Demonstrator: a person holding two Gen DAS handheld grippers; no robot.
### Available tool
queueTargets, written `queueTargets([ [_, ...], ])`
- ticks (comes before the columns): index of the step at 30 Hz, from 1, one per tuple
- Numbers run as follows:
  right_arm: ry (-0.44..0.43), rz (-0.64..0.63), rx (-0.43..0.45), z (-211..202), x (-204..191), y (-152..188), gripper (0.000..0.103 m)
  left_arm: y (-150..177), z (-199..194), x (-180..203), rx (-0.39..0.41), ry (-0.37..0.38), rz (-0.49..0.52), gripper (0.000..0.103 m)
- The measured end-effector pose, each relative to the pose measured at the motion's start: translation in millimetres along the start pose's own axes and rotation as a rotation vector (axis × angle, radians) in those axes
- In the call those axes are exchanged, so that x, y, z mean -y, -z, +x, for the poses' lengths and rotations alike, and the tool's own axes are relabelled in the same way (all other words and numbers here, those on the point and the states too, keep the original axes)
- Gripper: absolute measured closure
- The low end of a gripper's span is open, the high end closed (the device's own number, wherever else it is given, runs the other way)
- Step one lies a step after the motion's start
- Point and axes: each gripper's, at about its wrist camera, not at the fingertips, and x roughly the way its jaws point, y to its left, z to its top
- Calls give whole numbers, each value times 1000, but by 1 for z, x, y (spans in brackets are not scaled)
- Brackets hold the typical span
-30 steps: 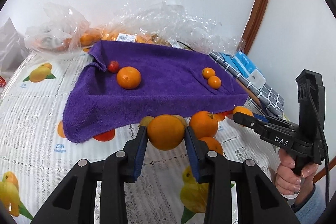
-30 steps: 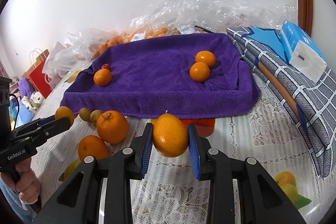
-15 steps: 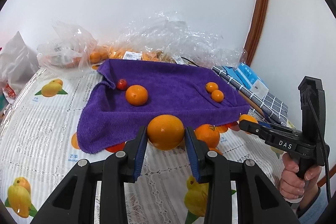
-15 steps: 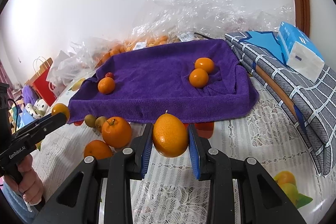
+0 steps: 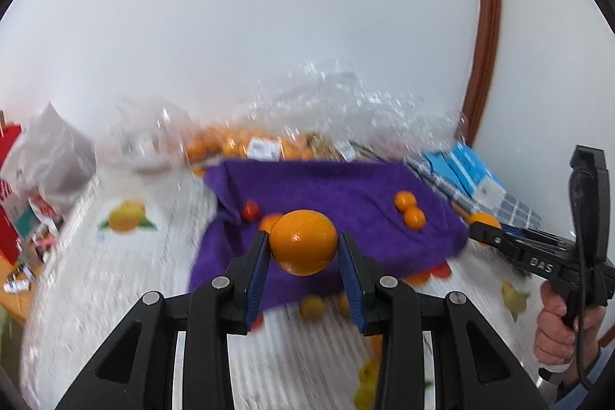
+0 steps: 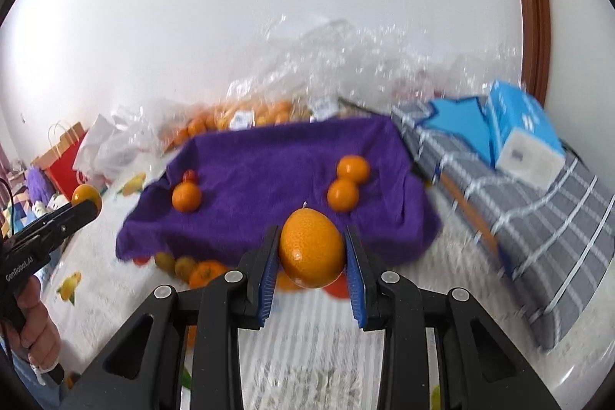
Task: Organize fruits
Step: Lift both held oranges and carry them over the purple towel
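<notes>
My left gripper (image 5: 303,248) is shut on a large orange (image 5: 303,241) and holds it in the air before the purple towel (image 5: 338,195). My right gripper (image 6: 311,252) is shut on another large orange (image 6: 311,248), also lifted, near the towel's (image 6: 276,164) front edge. On the towel lie two small oranges (image 6: 346,183) at the right, one orange (image 6: 186,196) and a small red fruit (image 6: 189,175) at the left. Several loose oranges (image 6: 205,271) and small green fruits (image 6: 175,264) lie on the tablecloth in front of the towel. The right gripper with its orange (image 5: 485,219) shows at right in the left wrist view.
Clear plastic bags of oranges (image 6: 246,114) lie behind the towel against the wall. A grey checked cloth (image 6: 538,225) with a blue tissue pack (image 6: 522,137) is at the right. A red paper bag (image 6: 63,160) and white bags stand at the left.
Both grippers have risen and pulled back with their oranges still held. The views are now higher above the table and blurred by motion.
</notes>
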Motion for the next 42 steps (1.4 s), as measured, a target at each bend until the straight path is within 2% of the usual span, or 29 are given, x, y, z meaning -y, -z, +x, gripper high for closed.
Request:
queueTargets([
  [5, 23, 2, 42, 5, 0, -31, 71, -27, 24, -14, 27, -22, -46, 69],
  [9, 7, 38, 71, 20, 6, -46, 71, -31, 46, -24, 44, -26, -92, 69],
  [14, -21, 89, 48, 48, 27, -35, 71, -15, 67, -39, 4, -48, -101, 69],
  [16, 9, 90, 25, 55, 32, -34, 71, -15, 69, -45, 2, -54, -119, 69],
  [18, 25, 107, 35, 56, 39, -33, 71, -16, 69, -49, 1, -26, -146, 69],
  [23, 30, 155, 35, 57, 52, -31, 71, -14, 75, -53, -10, -48, -145, 69],
  [29, 42, 165, 27, 59, 54, -29, 71, -12, 80, -66, -38, -37, -204, 69],
  [34, 40, 160, 18, 61, 51, -26, 71, -9, 83, -71, -50, -81, -213, 69],
  [42, 30, 122, -25, 71, 43, -23, 71, -7, 87, -69, -69, -44, -210, 69],
])
